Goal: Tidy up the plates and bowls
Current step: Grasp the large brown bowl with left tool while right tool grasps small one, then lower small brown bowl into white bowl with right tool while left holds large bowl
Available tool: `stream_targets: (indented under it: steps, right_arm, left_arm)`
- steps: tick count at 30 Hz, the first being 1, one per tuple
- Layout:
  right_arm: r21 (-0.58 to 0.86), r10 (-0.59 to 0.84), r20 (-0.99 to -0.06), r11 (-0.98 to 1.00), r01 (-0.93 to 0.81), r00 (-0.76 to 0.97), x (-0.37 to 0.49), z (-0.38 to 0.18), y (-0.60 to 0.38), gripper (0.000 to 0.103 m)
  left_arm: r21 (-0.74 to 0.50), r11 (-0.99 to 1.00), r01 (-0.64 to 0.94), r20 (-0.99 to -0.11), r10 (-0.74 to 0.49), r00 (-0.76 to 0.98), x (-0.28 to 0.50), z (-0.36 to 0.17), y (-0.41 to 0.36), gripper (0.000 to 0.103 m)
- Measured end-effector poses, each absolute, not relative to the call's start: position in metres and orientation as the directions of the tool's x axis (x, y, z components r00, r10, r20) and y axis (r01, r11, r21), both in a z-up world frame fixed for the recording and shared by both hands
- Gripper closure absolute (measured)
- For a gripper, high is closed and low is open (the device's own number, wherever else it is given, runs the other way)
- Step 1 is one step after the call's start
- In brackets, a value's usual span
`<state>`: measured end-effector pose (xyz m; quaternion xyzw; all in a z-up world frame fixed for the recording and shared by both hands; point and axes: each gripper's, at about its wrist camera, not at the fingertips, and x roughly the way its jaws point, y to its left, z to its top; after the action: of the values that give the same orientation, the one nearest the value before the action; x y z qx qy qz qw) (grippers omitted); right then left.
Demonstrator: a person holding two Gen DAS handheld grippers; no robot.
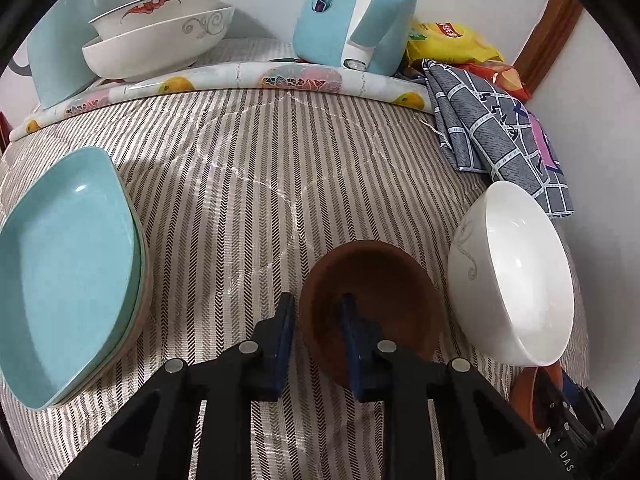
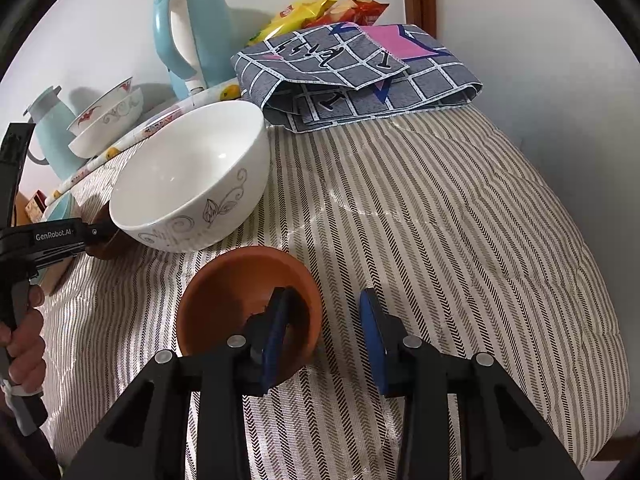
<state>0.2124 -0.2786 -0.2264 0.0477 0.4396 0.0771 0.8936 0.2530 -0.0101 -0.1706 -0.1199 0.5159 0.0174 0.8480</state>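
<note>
Striped, herringbone-woven cloth (image 1: 248, 184) covers the table. On it, the left gripper (image 1: 316, 312) straddles the near rim of a dark brown round bowl (image 1: 384, 280), one pad inside, one outside, jaws narrowed but not clearly pinching. The right gripper (image 2: 324, 312) straddles an orange-brown clay bowl's (image 2: 240, 280) rim likewise, its outer pad standing clear. Between both bowls sits a white porcelain bowl with grey scrollwork (image 2: 188, 176). Turquoise square plates (image 1: 68, 272) lie stacked further left.

Left claw (image 1: 316, 320): black frame, blue pads, silver screws; right claw (image 2: 326, 320) same; white "GenRobot.AI" lettering.
</note>
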Motion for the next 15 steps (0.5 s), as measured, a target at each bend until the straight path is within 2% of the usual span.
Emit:
stream_targets:
  steps: [1,3,5,15]
  right_arm:
    - [0.144,0.174,-0.778,0.985,-0.098,0.604,0.2116,-0.2261,-0.2776,0.068]
    - [0.147,0.184,-0.777,0.983,-0.111,0.601,0.2103,-0.2251,-0.2750,0.078]
    - [0.160,0.198,-0.779,0.980,-0.117,0.594,0.2102,-0.2238,-0.2726,0.088]
    - [0.171,0.191,-0.772,0.981,-0.091,0.606,0.2047,-0.2193,-0.2714,0.092]
  left_arm:
    - [-0.186,0.971,-0.153,-0.879,-0.094,0.467,0.2531,-0.1707,-0.0105,0.081]
    - [-0.171,0.975,-0.143,-0.878,-0.084,0.471,0.2527,-0.1707,-0.0126,0.081]
    - [-0.167,0.977,-0.135,-0.880,-0.086,0.467,0.2521,-0.1699,-0.0140,0.087]
    - [-0.207,0.971,-0.120,-0.863,-0.124,0.490,0.2452,-0.1623,-0.0113,0.094]
